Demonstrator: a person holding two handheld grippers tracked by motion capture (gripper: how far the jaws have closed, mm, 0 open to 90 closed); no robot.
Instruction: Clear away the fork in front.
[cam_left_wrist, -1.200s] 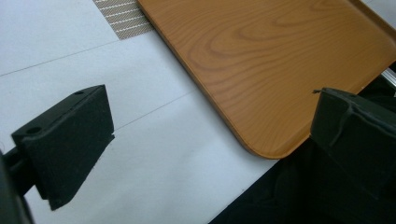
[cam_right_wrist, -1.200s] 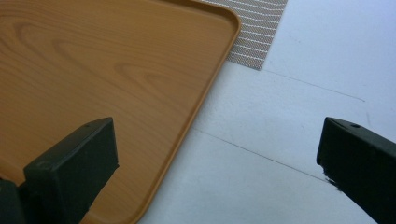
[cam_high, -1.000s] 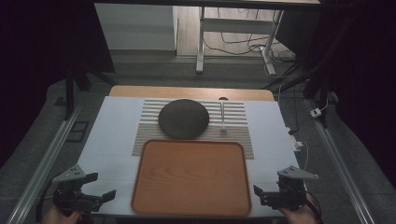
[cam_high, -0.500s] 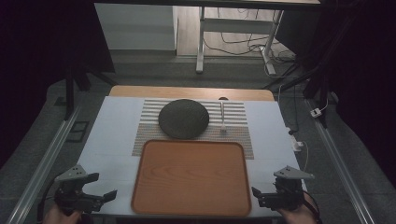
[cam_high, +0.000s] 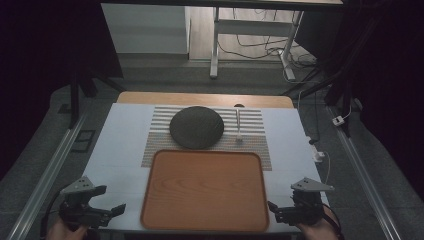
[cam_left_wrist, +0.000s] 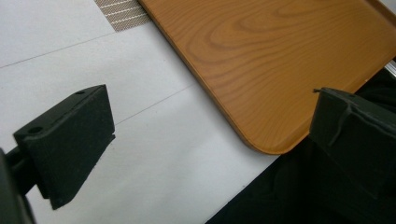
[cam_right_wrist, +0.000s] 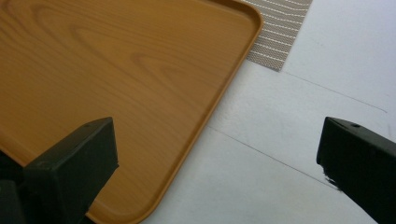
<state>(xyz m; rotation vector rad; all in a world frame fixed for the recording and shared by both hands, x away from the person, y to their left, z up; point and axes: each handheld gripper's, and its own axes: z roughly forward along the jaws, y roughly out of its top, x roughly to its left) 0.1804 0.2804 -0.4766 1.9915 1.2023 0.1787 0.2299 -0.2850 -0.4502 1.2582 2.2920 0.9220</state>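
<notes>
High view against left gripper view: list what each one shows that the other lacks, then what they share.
High view alone: the dark round plate and a pale utensil beside it on the striped mat, plus the right hand-held gripper by the tray's near right corner. Left gripper view alone: the tray's wood grain up close, with the left hand-held gripper showing its black jaws wide apart. Shared: wooden tray, striped mat, white table.

The left gripper (cam_left_wrist: 212, 154) has its jaws spread wide above the white table (cam_left_wrist: 154, 154), just beside the rounded near corner of the wooden tray (cam_left_wrist: 280, 60). A striped mat (cam_left_wrist: 122, 13) peeks out at the tray's far edge.
</notes>
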